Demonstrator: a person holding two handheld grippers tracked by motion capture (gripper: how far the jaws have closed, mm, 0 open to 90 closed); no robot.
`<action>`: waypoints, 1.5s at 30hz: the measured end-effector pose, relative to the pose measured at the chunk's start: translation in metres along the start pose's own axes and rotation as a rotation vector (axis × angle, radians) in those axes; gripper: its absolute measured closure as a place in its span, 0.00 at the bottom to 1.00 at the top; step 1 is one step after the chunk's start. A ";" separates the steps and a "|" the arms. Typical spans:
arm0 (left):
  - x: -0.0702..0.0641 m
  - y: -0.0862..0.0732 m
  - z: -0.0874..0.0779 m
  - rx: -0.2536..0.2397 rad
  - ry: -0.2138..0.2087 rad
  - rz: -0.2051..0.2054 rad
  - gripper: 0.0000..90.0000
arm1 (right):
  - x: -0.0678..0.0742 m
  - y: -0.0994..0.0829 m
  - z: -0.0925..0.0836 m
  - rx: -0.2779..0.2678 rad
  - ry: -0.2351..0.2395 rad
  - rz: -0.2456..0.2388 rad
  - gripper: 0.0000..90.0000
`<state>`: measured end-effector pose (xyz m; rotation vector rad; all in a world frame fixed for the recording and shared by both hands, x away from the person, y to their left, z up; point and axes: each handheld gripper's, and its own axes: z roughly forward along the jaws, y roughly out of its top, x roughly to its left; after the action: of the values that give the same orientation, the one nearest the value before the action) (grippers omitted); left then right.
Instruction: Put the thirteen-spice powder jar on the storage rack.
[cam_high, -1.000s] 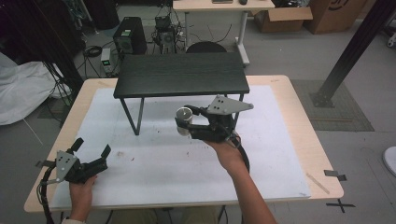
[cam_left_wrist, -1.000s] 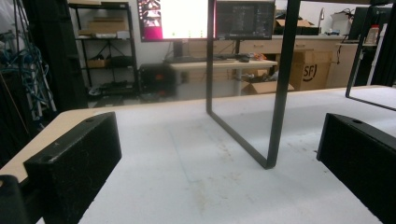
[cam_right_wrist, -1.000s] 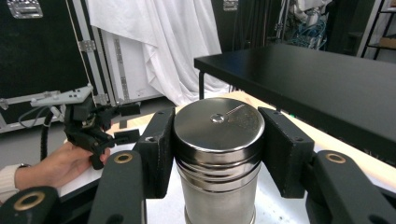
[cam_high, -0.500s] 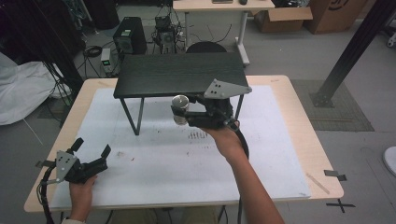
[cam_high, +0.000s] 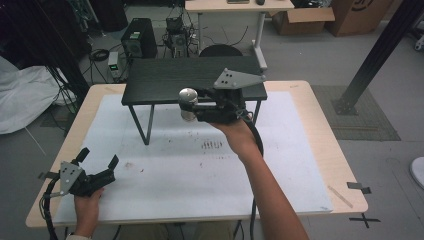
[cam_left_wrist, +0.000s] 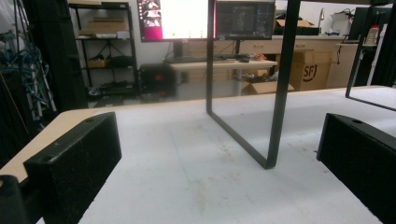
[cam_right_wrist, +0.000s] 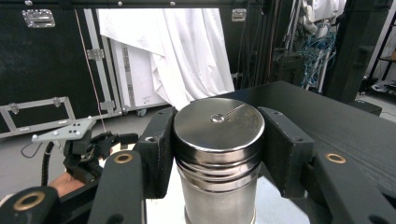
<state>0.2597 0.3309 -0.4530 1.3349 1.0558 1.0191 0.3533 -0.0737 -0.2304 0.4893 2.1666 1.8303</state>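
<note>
Two grippers: right one loaded, left one idle.
right gripper (cam_high: 192, 106): clamped on the steel canister (cam_high: 188, 103), pads on both sides of its body just below the lid, seen close up in the right gripper view (cam_right_wrist: 218, 154).
canister axis: upright, lid up, held off the surface (cam_high: 210, 175).
canister place: in the air at the front edge of the black shelf (cam_high: 190, 80), lid about level with the shelf top, from the high view roughly 12 o'clock of the surface's middle.
key relation: shelf top lies at 12 o'clock from the canister, just beyond it. My read is that the next move is a carry forward over that edge and a set-down, so the base must clear the edge first.
nearer hand: right, by far. Right hand (cam_high: 240, 137) is behind the gripper at 5 o'clock of the canister.
left gripper (cam_high: 95, 167): jaws apart, nothing between them, resting at 8 o'clock of the surface, well apart from the canister. Its own view looks across the surface at a shelf leg (cam_left_wrist: 280, 84).
change vs earlier frames: canister and right gripper were lower and nearer the person, below shelf height. Now raised and closer to the shelf edge. Left gripper unchanged.
risk: base catching the shelf edge if pushed forward too low.
</note>
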 end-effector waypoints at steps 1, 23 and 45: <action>0.000 0.000 0.000 0.000 0.000 -0.001 0.00 | -0.001 0.002 0.001 -0.001 0.001 0.001 0.55; 0.000 0.000 0.000 -0.003 0.000 -0.003 0.00 | -0.035 0.027 0.028 -0.066 -0.058 0.003 0.55; 0.000 0.000 0.000 -0.001 0.000 -0.002 0.00 | -0.087 0.019 0.064 -0.029 -0.323 0.079 0.55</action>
<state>0.2598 0.3307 -0.4530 1.3324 1.0561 1.0174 0.4603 -0.0497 -0.2243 0.8131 1.9255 1.6825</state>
